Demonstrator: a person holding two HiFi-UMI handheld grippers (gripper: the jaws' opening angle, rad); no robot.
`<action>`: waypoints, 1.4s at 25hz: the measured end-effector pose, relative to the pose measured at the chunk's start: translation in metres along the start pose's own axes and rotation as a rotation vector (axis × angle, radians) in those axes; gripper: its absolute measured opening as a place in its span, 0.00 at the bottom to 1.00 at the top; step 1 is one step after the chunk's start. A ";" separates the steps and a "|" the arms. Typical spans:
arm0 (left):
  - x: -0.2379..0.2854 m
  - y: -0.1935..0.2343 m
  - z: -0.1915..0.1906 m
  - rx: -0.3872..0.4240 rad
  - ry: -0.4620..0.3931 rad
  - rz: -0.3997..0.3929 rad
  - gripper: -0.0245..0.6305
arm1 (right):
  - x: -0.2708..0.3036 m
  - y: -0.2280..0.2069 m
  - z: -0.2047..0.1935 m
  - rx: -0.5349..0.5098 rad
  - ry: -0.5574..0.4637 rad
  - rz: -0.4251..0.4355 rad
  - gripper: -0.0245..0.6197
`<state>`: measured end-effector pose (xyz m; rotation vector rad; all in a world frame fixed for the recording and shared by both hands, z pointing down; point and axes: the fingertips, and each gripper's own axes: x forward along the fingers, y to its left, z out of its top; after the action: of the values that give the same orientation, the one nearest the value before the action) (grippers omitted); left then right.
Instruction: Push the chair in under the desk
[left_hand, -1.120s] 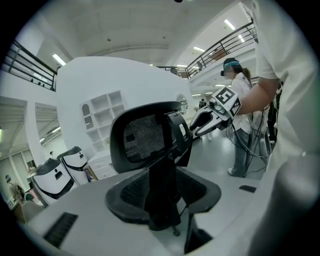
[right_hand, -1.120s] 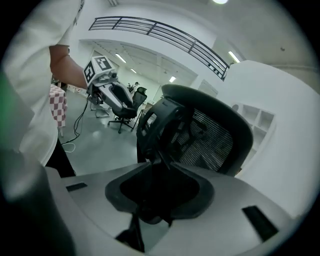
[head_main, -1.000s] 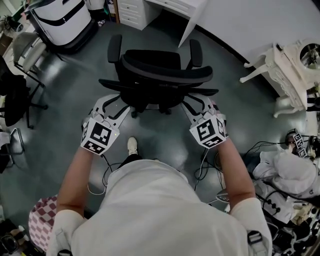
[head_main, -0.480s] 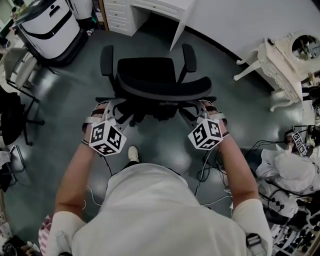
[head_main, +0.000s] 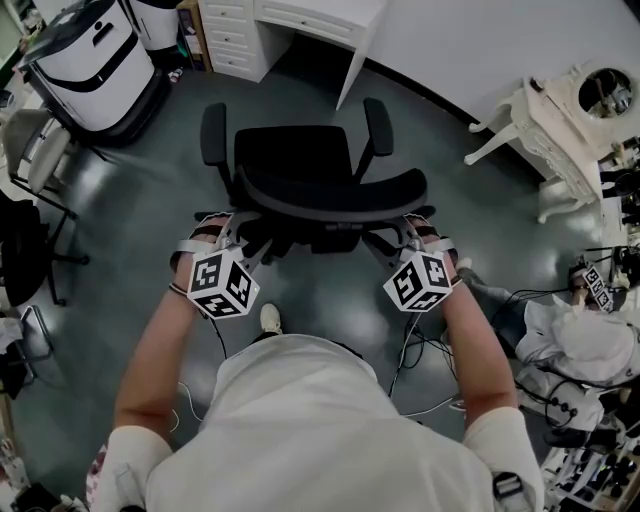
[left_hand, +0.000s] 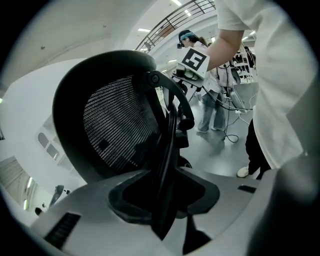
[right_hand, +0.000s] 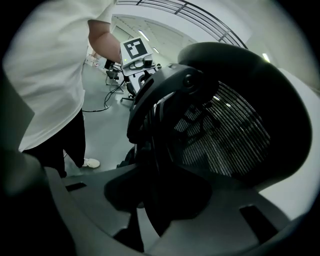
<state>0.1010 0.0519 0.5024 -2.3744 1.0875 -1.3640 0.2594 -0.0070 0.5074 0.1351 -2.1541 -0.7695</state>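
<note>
Chair (head_main: 300, 165) backrest rim pinched both sides: left tongs (head_main: 238, 236) just narrowed, right tongs (head_main: 404, 233) just widened slightly.

The desk (head_main: 322, 12) was cut off by the head view's top edge; only drawers and part of its top showed. The chair (head_main: 295, 158) hid most of its own base and wheels under seat and backrest. Clutter (head_main: 585, 345) at the floor's right edge was cropped and too small to identify.

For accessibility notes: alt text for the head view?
From above, a person holds the left gripper and right gripper at both ends of a black chair backrest, facing a white desk; the left's jaws have just been closing, the right's opening, around its edge.
</note>
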 end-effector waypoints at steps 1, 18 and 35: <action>-0.001 0.000 -0.001 -0.006 0.003 -0.010 0.25 | -0.001 0.002 0.001 -0.002 -0.003 0.003 0.21; 0.015 0.037 -0.010 -0.038 0.020 -0.064 0.24 | 0.025 -0.031 0.001 0.060 -0.004 0.004 0.23; 0.031 0.084 -0.023 -0.061 0.036 -0.097 0.24 | 0.056 -0.074 0.007 0.103 -0.042 0.037 0.25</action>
<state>0.0494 -0.0249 0.4942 -2.4854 1.0505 -1.4296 0.2059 -0.0826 0.5003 0.1327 -2.2305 -0.6456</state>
